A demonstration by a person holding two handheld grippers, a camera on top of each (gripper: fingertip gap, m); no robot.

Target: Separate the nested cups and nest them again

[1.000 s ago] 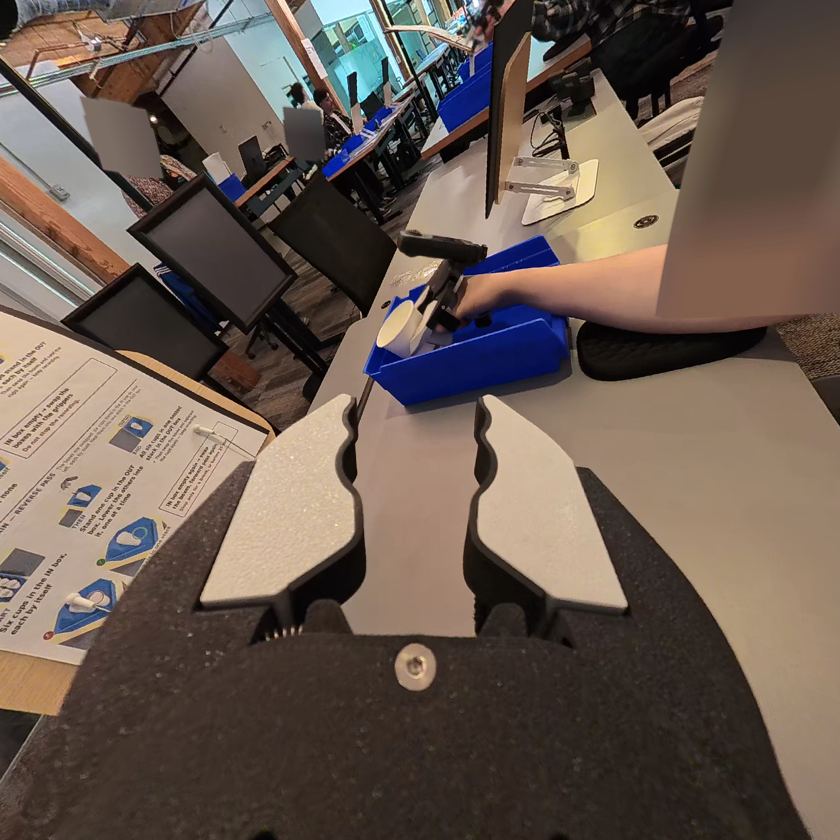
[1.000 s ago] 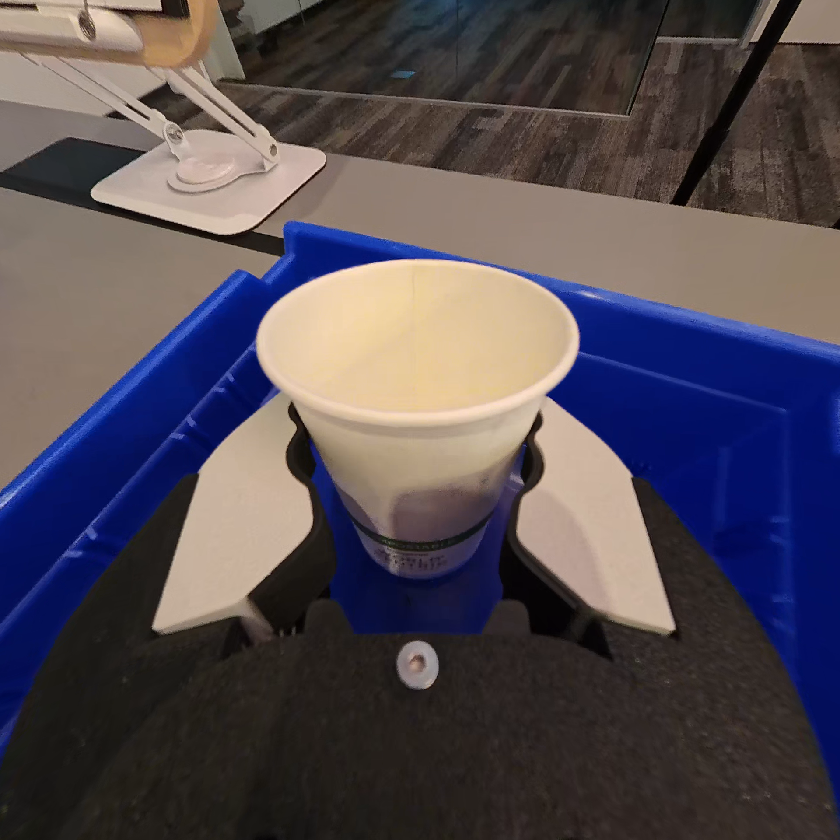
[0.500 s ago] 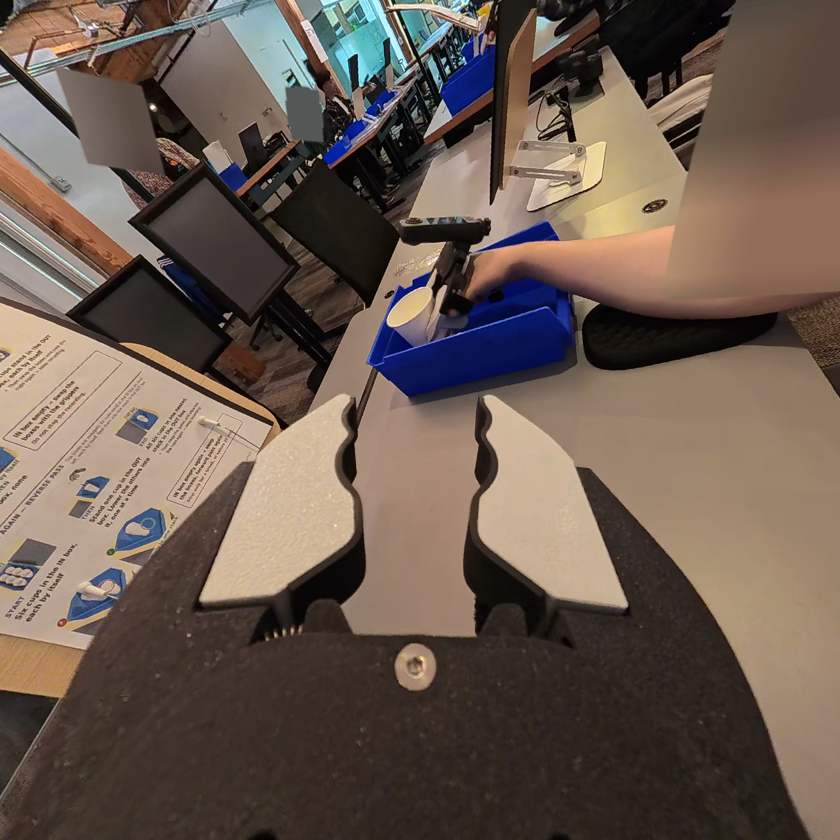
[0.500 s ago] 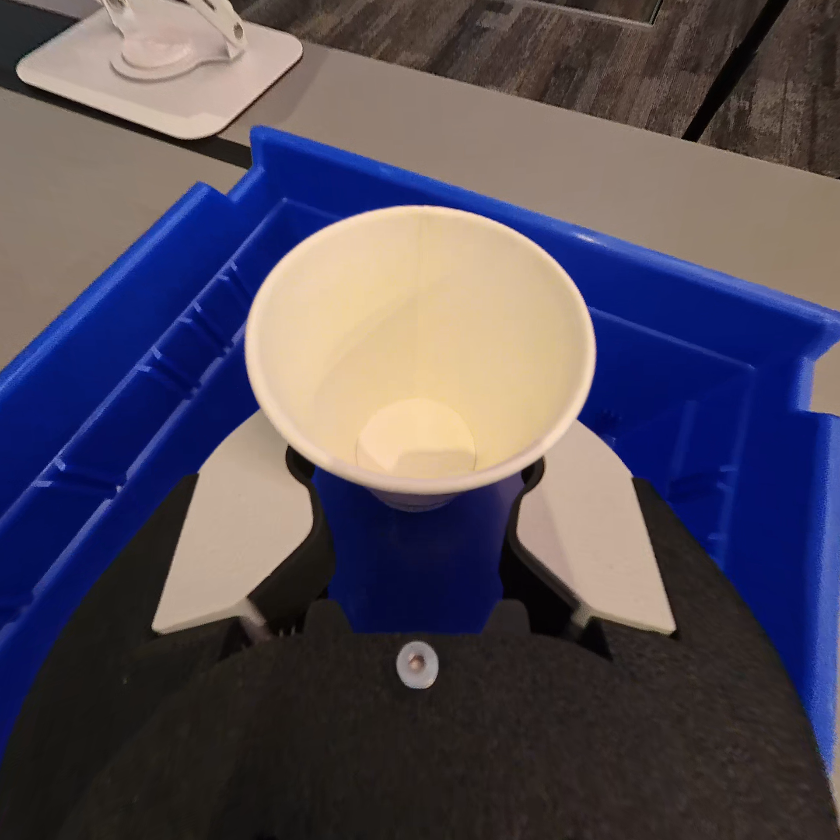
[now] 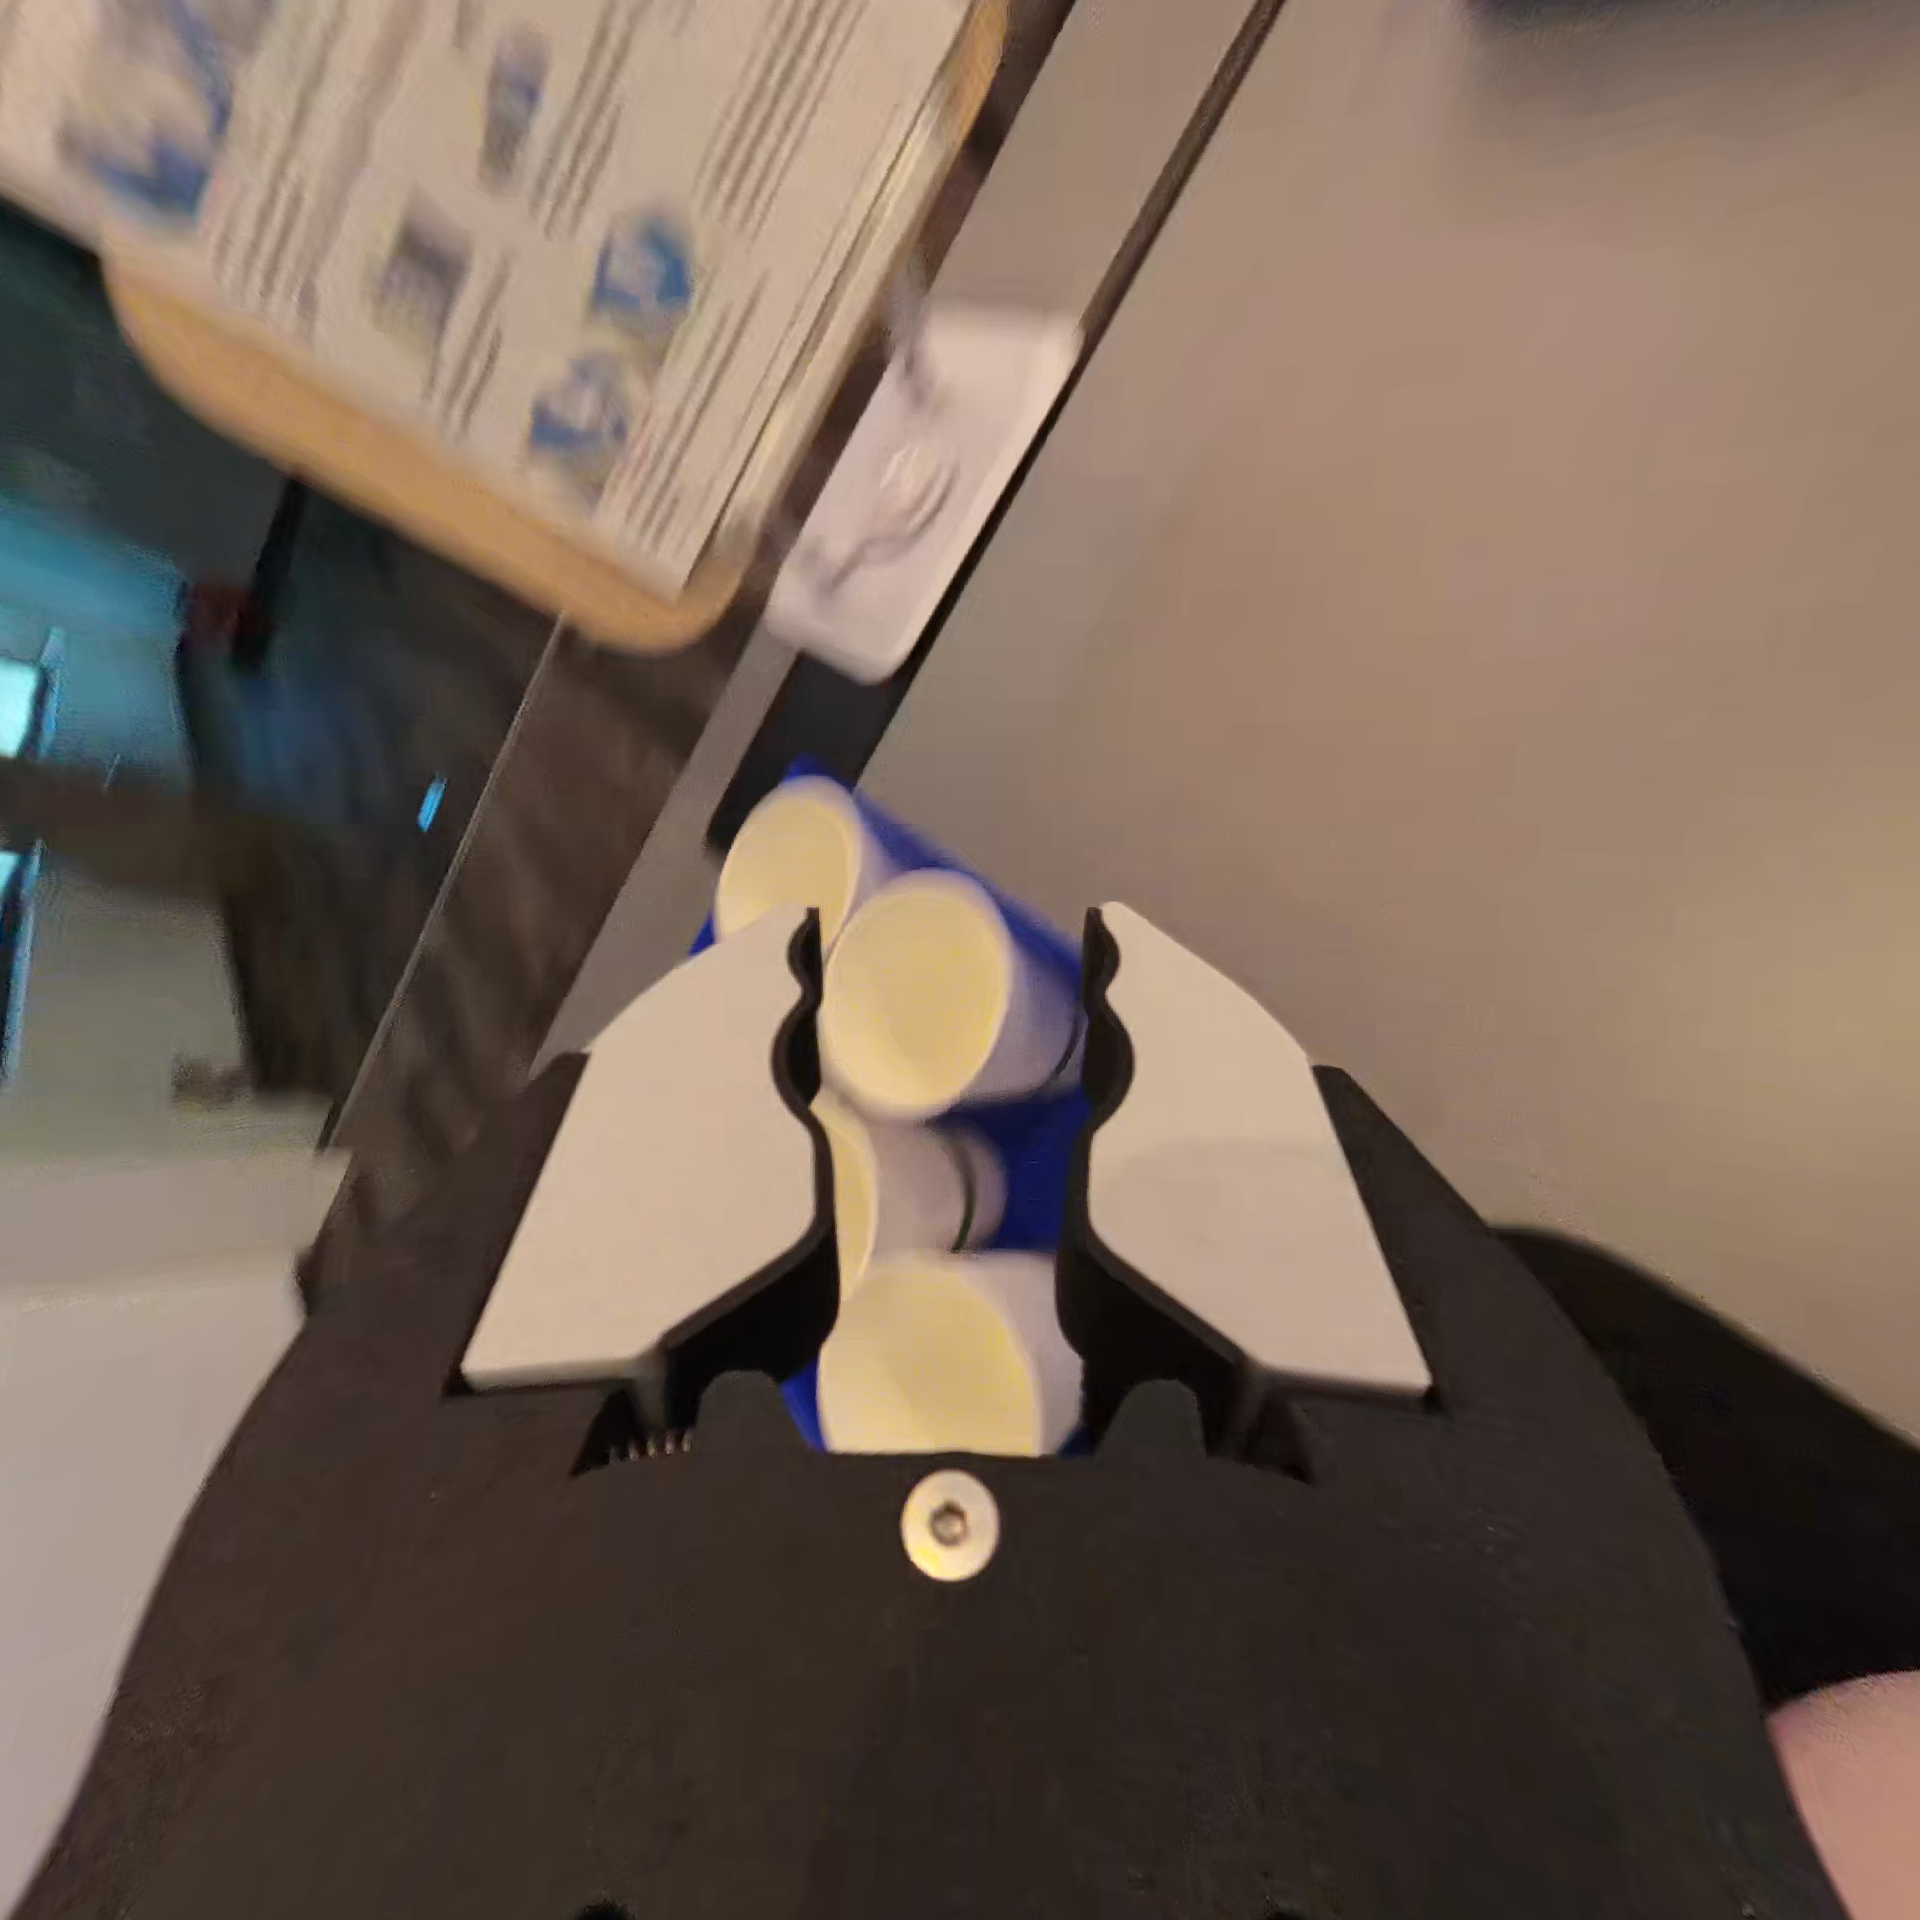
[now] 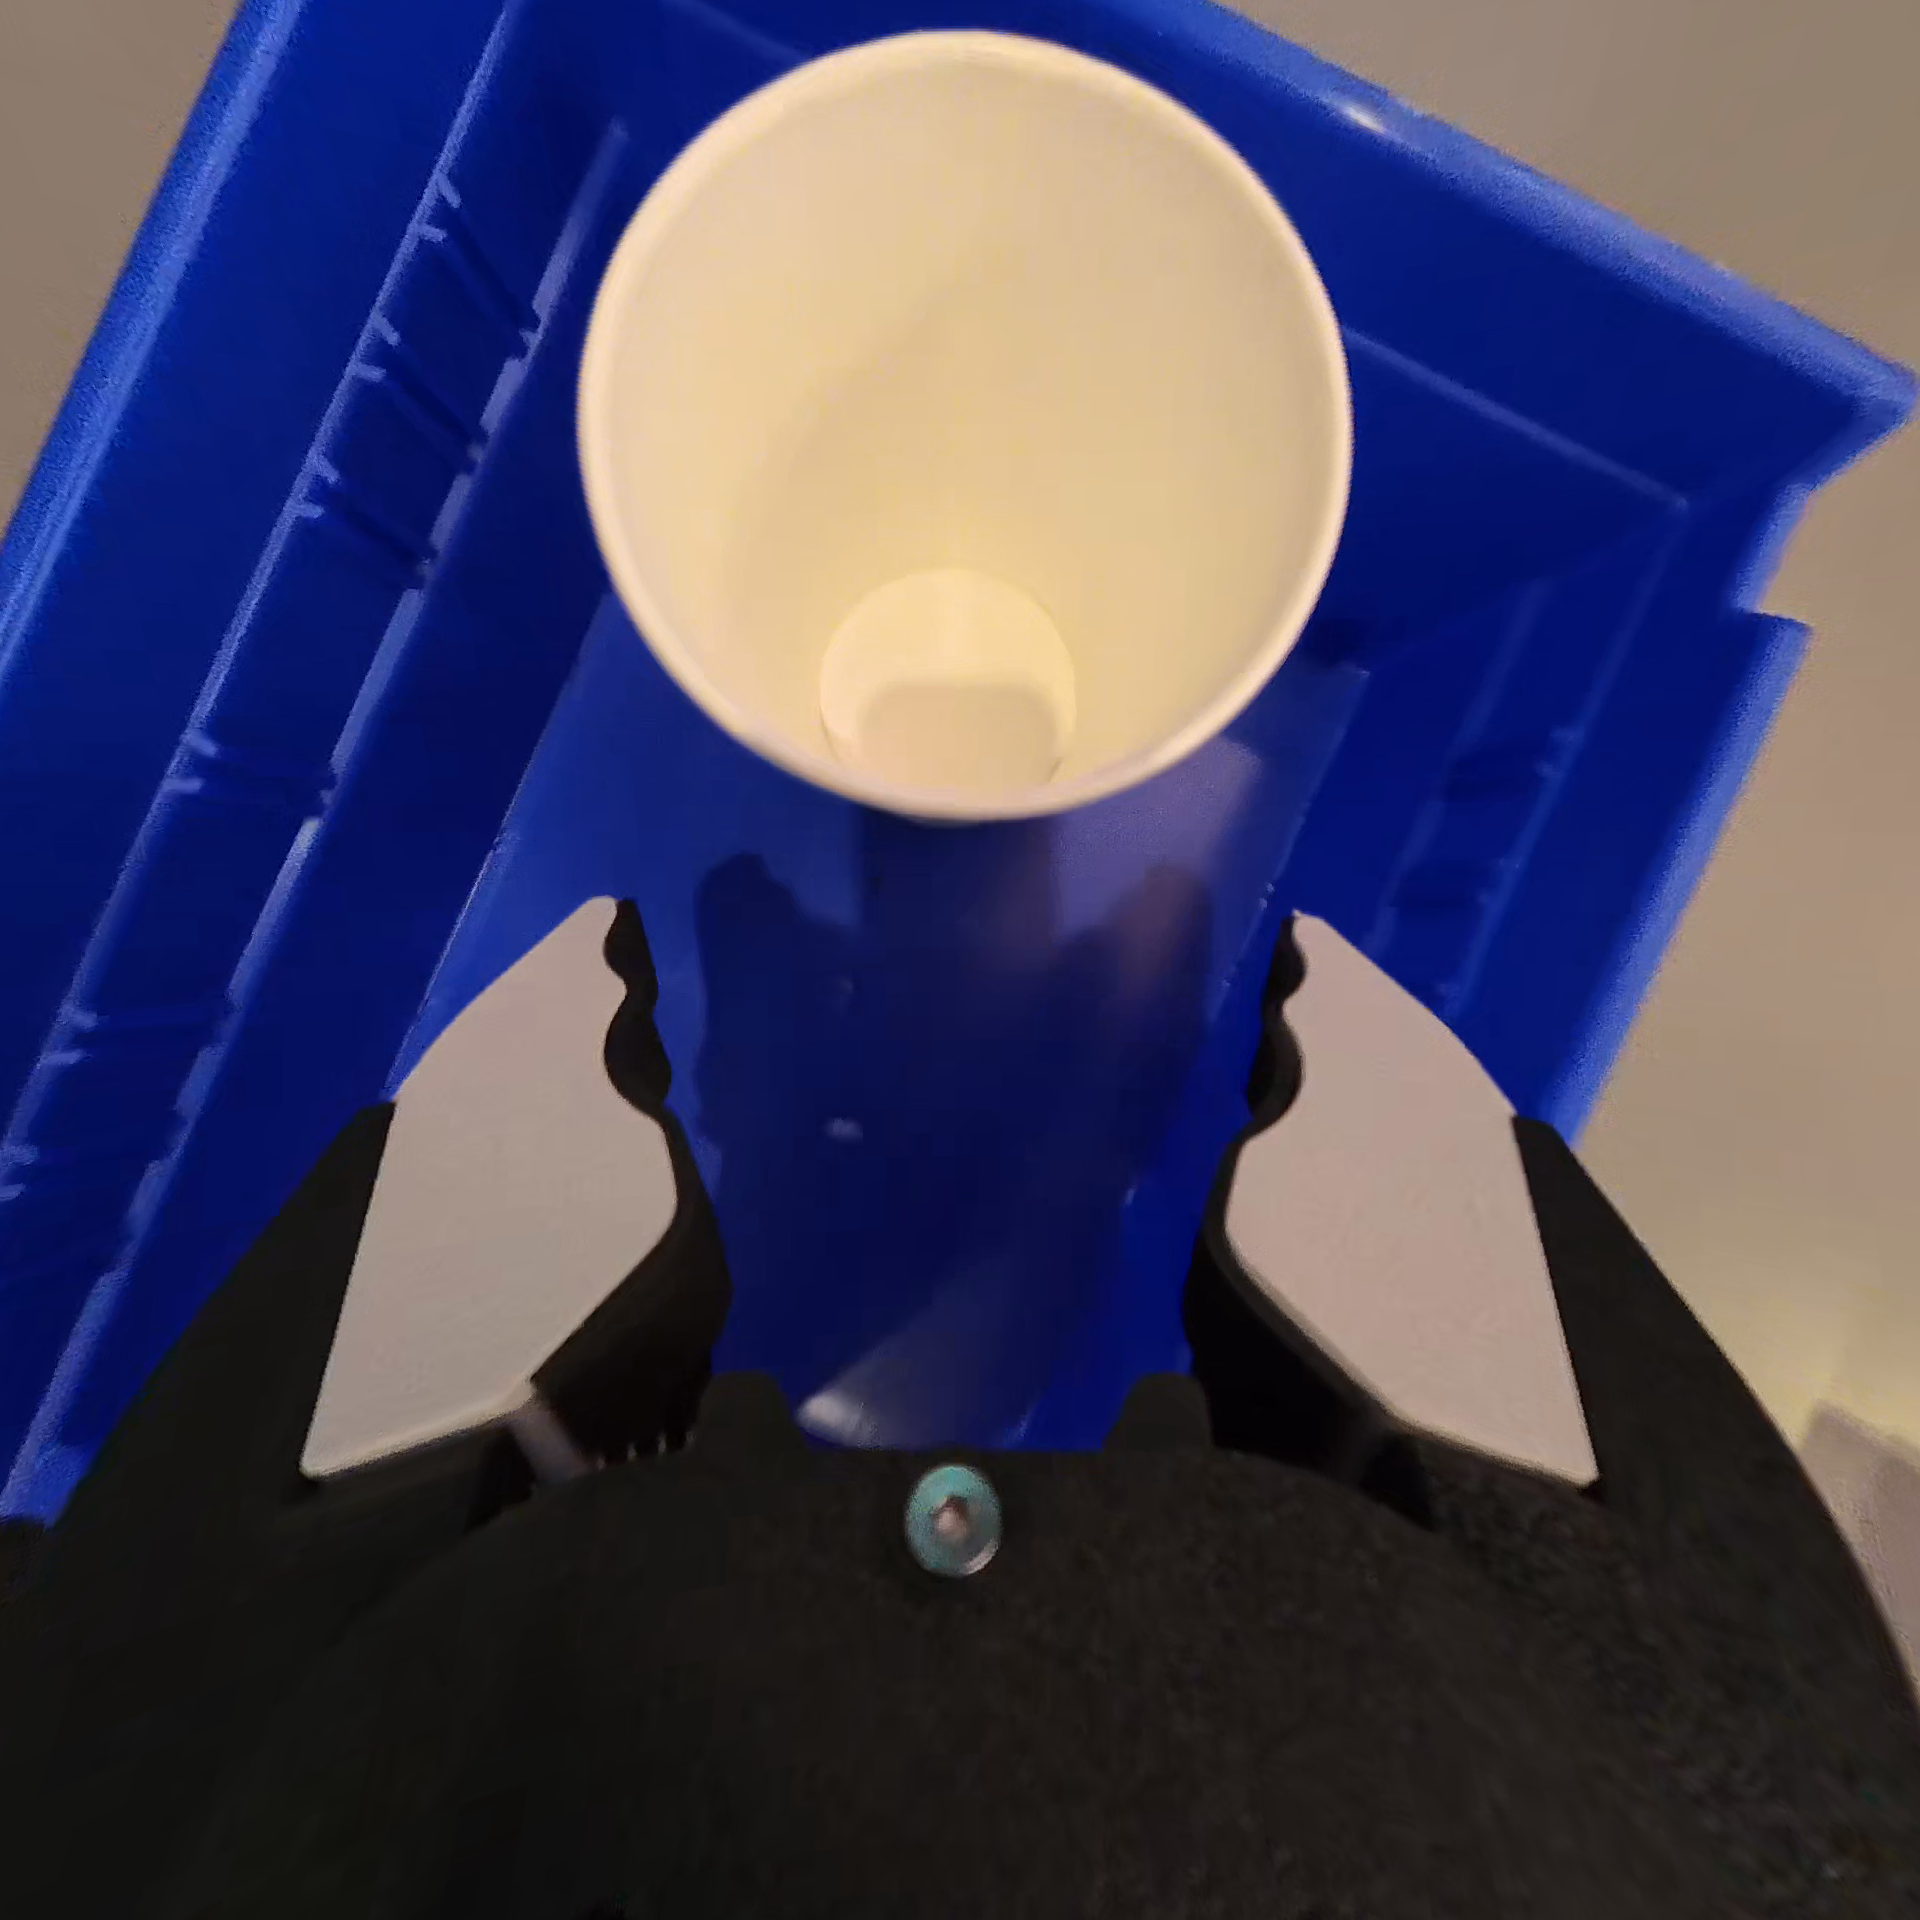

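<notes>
Your right gripper (image 6: 951,935) has its jaws spread wide with nothing between them; a white paper cup (image 6: 961,436) stands upright just ahead of the fingertips, free of them, on the floor of a blue bin (image 6: 312,540). Your left gripper (image 5: 948,925) is also parted and grips nothing; beyond and below its fingers, several white cups (image 5: 914,997) lie on their sides in another blue bin (image 5: 1029,1164), the view blurred.

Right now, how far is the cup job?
Done: one paper cup stands upright alone in the blue bin, and the right gripper is open, clear of it. In hand: the open left gripper points at several lying cups. Left: moving those and nesting.
</notes>
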